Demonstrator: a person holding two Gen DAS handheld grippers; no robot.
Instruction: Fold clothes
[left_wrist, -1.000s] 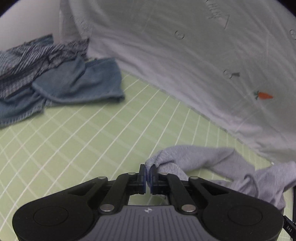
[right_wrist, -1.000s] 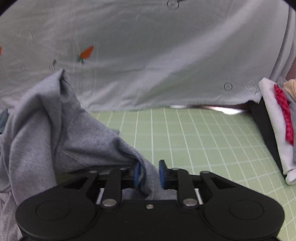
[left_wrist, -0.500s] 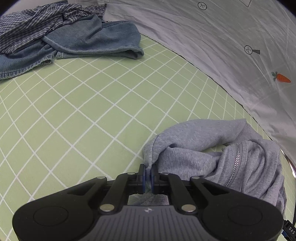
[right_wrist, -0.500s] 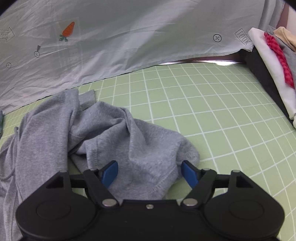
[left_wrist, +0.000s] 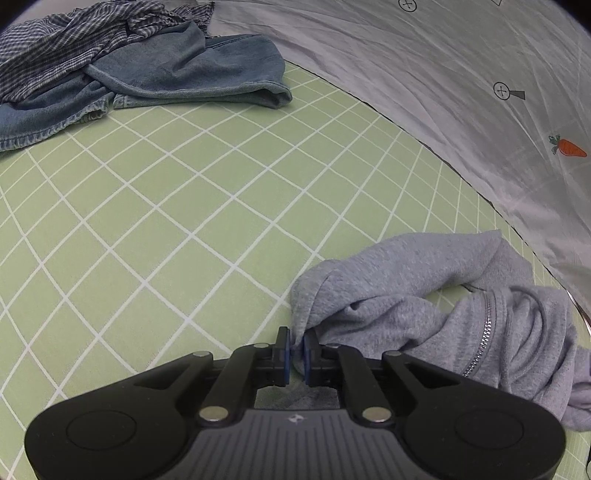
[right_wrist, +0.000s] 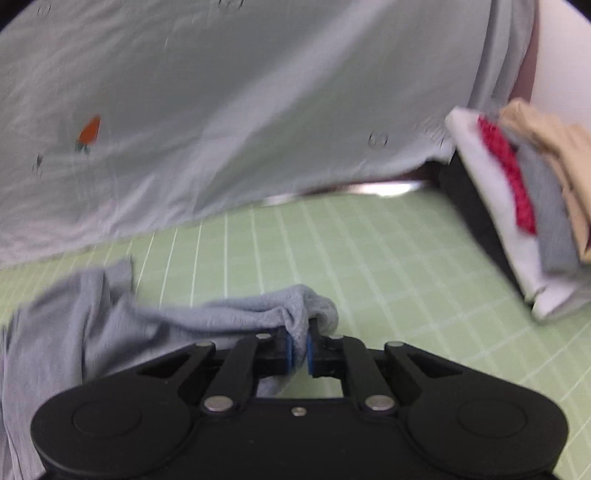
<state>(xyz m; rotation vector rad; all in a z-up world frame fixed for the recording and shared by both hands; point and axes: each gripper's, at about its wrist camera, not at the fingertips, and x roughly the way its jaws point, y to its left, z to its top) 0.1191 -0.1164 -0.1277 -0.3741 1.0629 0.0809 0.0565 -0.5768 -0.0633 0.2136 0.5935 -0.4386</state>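
A pale green cutting mat with a white grid (left_wrist: 155, 221) is lying under everything in both wrist views. A person's light grey shirt printed with a small orange carrot (left_wrist: 461, 92) and small round black marks is hanging along the mat's far edge, its hem touching the mat. In the right wrist view, which is blurred, a black block (right_wrist: 469, 206) is sitting at the mat's right edge.

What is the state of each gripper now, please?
Left gripper: shut on the grey hoodie.
Right gripper: jaws just closed, shut on a fold of the grey hoodie.
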